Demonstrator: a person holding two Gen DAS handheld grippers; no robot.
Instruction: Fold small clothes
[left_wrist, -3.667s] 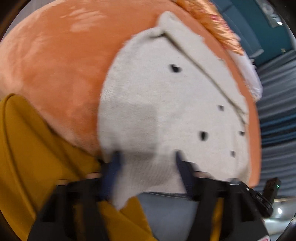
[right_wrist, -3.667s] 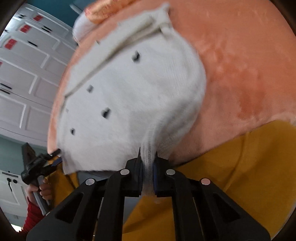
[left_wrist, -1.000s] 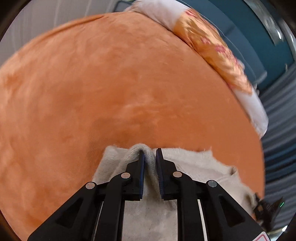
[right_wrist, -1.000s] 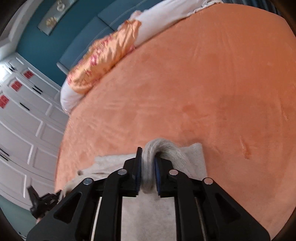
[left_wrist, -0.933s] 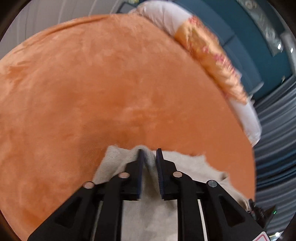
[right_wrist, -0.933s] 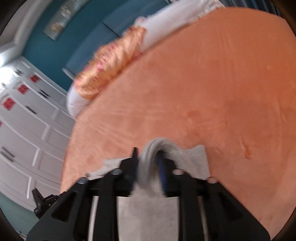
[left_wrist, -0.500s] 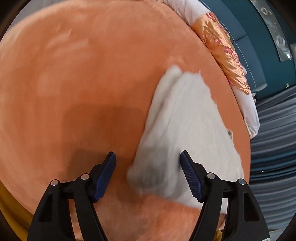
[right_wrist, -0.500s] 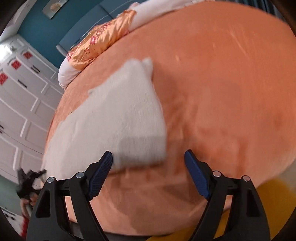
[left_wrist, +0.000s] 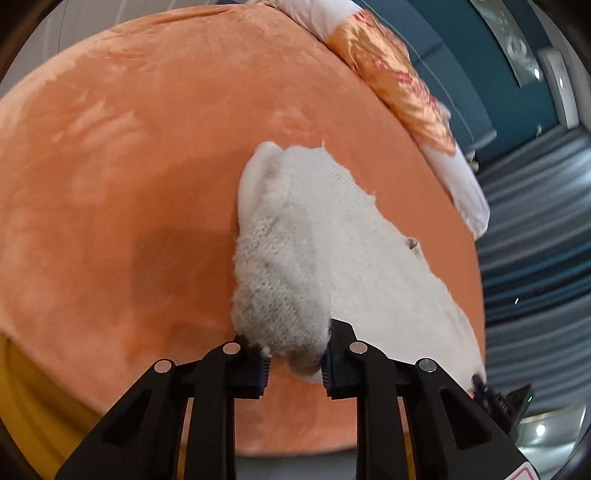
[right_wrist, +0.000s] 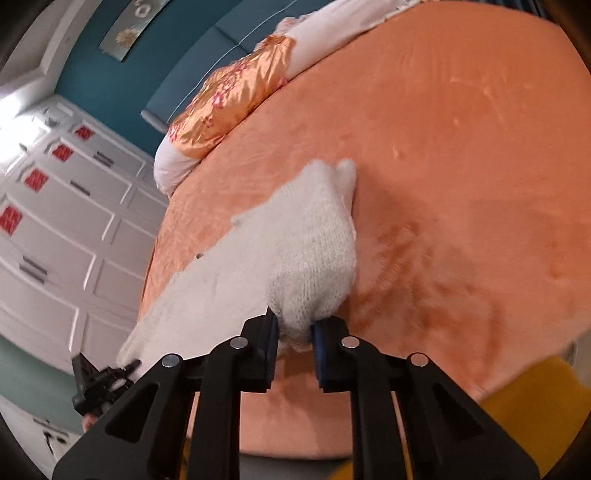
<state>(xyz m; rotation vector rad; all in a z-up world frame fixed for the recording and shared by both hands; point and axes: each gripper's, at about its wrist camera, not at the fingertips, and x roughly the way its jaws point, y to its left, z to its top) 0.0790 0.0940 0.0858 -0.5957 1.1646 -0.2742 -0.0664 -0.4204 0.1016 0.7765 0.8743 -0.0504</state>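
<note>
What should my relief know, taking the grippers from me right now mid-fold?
Left gripper: its fingers have just been closing and now pinch the near left corner of the white knit sweater.
Right gripper: the same, fingers just closed on the near right corner.
The sweater lies on the orange blanket, already folded into a thick band across the bed; pillows sit beyond it.
Done: at least one fold, with the doubled edge nearest you.
Left: probably carry both corners over for another fold, then let go and smooth it.
</note>
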